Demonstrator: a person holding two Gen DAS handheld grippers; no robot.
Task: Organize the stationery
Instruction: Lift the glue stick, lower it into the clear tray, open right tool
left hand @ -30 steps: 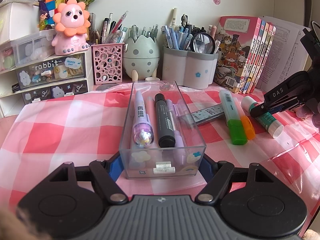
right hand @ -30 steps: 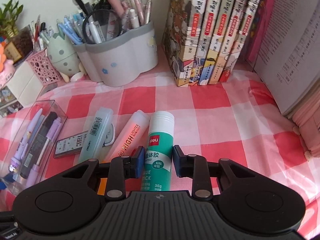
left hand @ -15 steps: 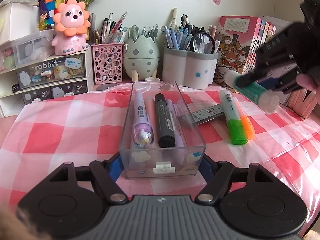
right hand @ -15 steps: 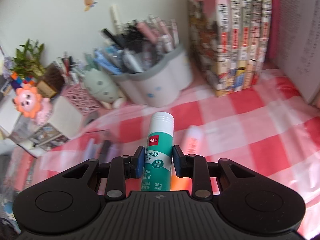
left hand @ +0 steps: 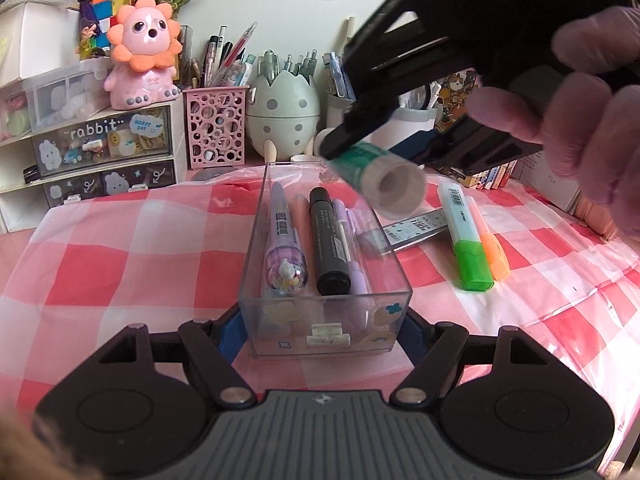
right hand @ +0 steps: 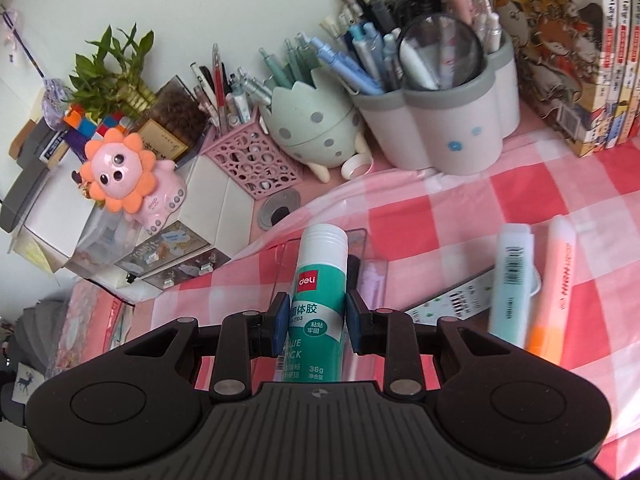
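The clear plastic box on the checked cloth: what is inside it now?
Inside the clear box lie a purple character pen, a black marker and a lilac pen. The held glue stick covers its far right corner, so anything there is hidden.

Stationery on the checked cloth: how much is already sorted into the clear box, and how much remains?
Done: a purple pen, a black marker and lilac pens lie in the clear box, which the left tool grips. In hand: the right tool holds the glue stick above the box. Left on the cloth: green highlighter, orange highlighter, lead case.
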